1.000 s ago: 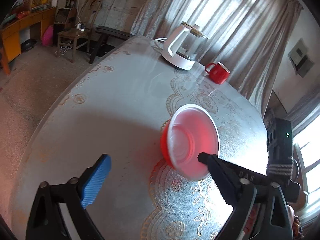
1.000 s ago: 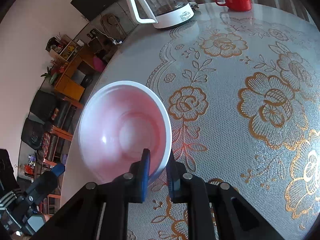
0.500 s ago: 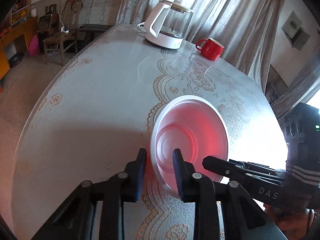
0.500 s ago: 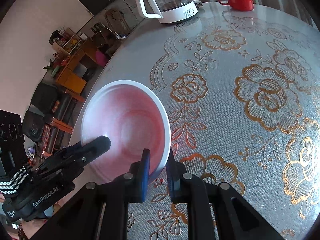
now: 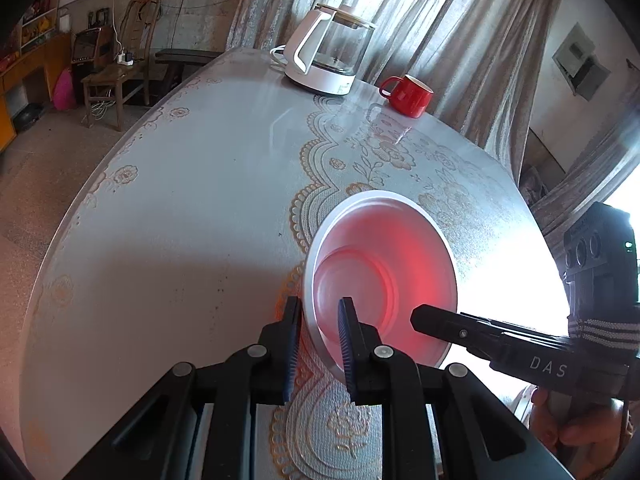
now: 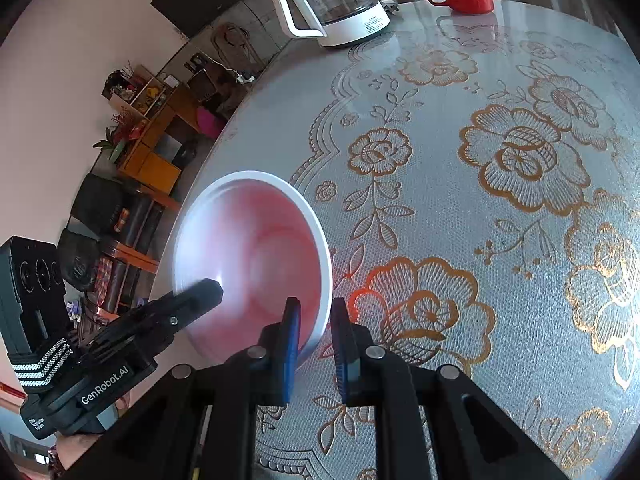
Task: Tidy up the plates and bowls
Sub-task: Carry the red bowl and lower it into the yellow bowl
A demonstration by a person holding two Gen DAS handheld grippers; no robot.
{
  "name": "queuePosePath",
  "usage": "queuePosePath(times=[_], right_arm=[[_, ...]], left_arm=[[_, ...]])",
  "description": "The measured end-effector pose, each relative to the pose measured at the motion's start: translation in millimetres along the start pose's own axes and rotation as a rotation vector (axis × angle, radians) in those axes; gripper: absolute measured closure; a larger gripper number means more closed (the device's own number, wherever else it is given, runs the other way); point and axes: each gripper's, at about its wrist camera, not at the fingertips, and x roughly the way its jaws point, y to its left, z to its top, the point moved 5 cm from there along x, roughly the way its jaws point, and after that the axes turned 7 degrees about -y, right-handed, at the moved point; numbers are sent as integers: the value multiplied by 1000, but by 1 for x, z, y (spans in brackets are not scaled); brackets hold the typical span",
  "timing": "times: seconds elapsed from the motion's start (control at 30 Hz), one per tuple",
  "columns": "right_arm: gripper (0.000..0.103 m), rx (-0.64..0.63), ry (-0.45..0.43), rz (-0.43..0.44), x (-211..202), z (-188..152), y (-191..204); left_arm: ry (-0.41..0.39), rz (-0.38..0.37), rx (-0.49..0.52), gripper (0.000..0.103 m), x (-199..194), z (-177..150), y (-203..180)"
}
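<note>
Left gripper point(image 5: 319, 322) was clamped on the near-left rim of the bowl point(image 5: 384, 276), one blue-padded finger outside the wall and the other inside. That bowl (white inside, glowing pink where light came through its red outside) was held tilted just over the round table point(image 5: 180, 208), above the scalloped edge of the gold-flowered lace cloth point(image 6: 512, 168); whether any part of it touched the cloth I could not tell. Further right, the right gripper point(image 6: 315, 322) was closed on the opposite rim in the same way, its black fingers reaching in from the right edge of the left wrist view, with a hand point(image 5: 580, 428) showing beneath it. So both tools gripped the one bowl from facing sides.

Around it the tabletop was bare grey to the left. At the far edge stood a glass kettle point(image 5: 328, 56) with a white handle and base, and just to its right a red mug point(image 5: 408, 94), both well apart from the bowl. Grey curtains point(image 5: 440, 12) hung behind them. Off the table's left side were a wooden chair point(image 5: 120, 76) and orange shelving point(image 6: 152, 148).
</note>
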Motion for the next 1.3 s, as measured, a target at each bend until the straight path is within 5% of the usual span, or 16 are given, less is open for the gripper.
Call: queuePosePath(times=[1.3], right_arm=[[89, 9, -117, 89, -106, -86, 30]], left_arm=[[-153, -6, 64, 84, -110, -70, -43]])
